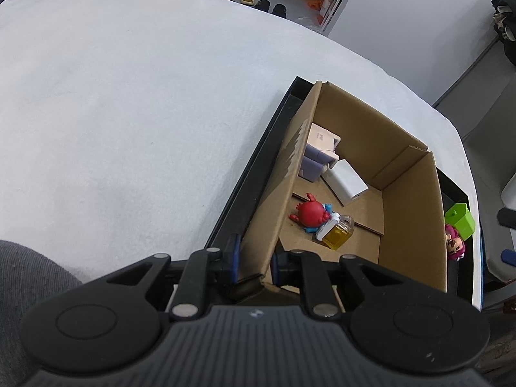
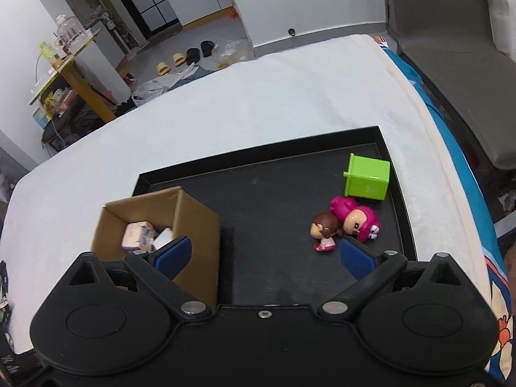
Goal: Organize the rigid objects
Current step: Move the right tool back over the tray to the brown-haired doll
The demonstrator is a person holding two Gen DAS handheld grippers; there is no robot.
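Cardboard box stands in the left part of a shallow black tray, which lies on a white-covered table. The left claw is clamped on the box's near wall, one blue pad outside and one inside the cardboard. Inside the box lie a red crab toy, a small bottle of yellow liquid touching it, a white block and a pale pink and lilac carton against the left wall. The right claw hovers over the tray with its jaws spread wide and nothing between them; its left pad shows in front of the box's right wall and its right pad just beside the toys. On the bare tray floor to the right lie a brown-haired doll on its side and a magenta doll, the two touching head to head. A green cube-shaped container lies tipped just behind them, near the tray's far right corner. The tray's raised rim closes off the far and right sides around these three. Beyond the table, on the floor, stand yellow slippers and black shoes, with a cluttered yellow shelf at the left and a grey chair at the right
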